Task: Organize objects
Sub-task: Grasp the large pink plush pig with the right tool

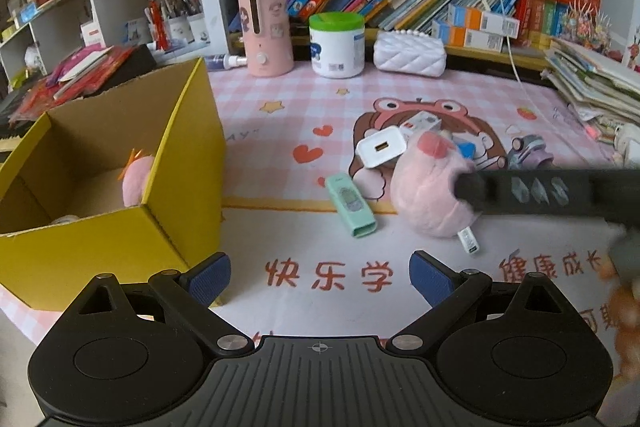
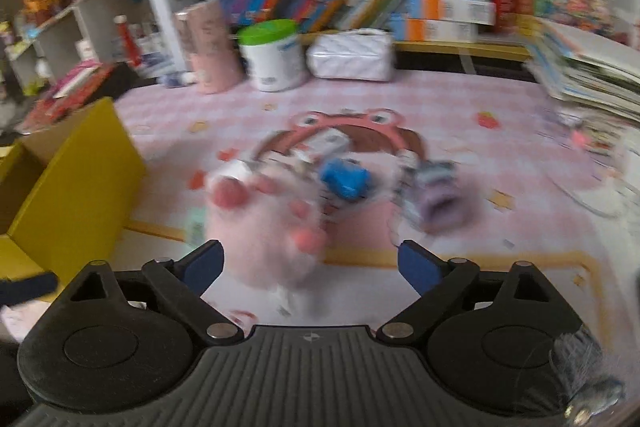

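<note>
Left tongs (image 1: 320, 277): yours, spread wide, empty.
Right tongs (image 2: 310, 265): spread wide around the round pink plush toy (image 2: 268, 227), view blurred.
Yellow cardboard box (image 1: 172, 163): left on the table (image 1: 304, 115).

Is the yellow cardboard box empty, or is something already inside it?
Not empty. In the left wrist view the open yellow cardboard box holds a pink plush toy against its right inner wall. What else lies inside, I cannot tell.

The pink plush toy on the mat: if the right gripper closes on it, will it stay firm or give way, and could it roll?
The pink plush toy looks fuzzy and rounded, so it will probably squash between the open right gripper fingers. It seems light for its size. It lies over a small white item, so lifting may drag that along.
</note>
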Demonstrator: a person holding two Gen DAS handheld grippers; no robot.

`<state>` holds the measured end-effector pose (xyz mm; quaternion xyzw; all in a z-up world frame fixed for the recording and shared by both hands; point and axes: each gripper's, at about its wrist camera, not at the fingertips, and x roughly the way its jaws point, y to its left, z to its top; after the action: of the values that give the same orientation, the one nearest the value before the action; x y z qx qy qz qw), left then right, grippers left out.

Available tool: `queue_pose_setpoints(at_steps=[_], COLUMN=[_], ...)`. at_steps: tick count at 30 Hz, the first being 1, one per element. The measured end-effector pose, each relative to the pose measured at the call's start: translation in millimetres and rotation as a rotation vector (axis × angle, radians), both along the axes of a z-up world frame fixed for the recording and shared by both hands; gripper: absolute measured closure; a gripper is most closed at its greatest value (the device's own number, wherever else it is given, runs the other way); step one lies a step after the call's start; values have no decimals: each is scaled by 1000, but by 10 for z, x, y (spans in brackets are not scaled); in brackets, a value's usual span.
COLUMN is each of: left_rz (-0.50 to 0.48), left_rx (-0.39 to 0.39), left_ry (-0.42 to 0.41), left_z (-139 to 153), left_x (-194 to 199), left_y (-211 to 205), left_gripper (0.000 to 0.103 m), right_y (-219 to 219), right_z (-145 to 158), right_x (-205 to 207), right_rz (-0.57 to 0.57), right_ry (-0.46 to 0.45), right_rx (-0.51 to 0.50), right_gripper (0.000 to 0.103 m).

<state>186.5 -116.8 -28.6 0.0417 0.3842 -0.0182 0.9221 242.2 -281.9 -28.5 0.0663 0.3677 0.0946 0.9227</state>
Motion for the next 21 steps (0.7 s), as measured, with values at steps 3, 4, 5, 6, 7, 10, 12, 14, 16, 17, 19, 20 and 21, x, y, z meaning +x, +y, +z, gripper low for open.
queue_pose_setpoints(at_steps=[3, 4, 5, 6, 7, 10, 12, 14, 16, 17, 19, 20, 21], left_rz=[3, 2, 1, -1, -3, -14, -22, -36, -55, -65, -77, -79, -78], left_rx=[9, 10, 11, 12, 16, 29, 29, 26, 21, 15, -1, -12, -22], left_ry=[3, 3, 2, 2, 1, -3, -3, -3, -2, -1, -2, -1, 1], left_z=[-2, -1, 0, 2, 1, 0, -3, -12, -26, -35, -53, -65, -81], left_x=[-7, -13, -16, -19, -23, -11, 9, 38, 82, 107, 168, 202, 244], left_y=[9, 11, 11, 9, 3, -25, -49, -89, -135, -153, -188, -198, -207], left_gripper=[5, 5, 5, 5, 5, 5, 6, 6, 6, 6, 6, 6, 7], right_y=[121, 155, 187, 215, 236, 236, 201, 151, 106, 60, -56, -113, -157], right_z=[-45, -66, -103, -141, -177, -251, -260, -232, -177, -149, -72, -24, 26], right_x=[222, 279, 342, 408, 458, 551, 550, 520, 460, 415, 300, 220, 138], right_rz=[45, 53, 60, 60, 57, 50, 61, 85, 56, 38, 13, 5, -3], right_ry=[22, 31, 42, 58, 73, 100, 103, 105, 98, 91, 68, 48, 24], right_rx=[-3, -8, -14, -22, -29, -24, -5, 15, -7, -13, 5, 12, 7], right_gripper=[5, 5, 5, 5, 5, 7, 14, 31, 35, 36, 36, 37, 37])
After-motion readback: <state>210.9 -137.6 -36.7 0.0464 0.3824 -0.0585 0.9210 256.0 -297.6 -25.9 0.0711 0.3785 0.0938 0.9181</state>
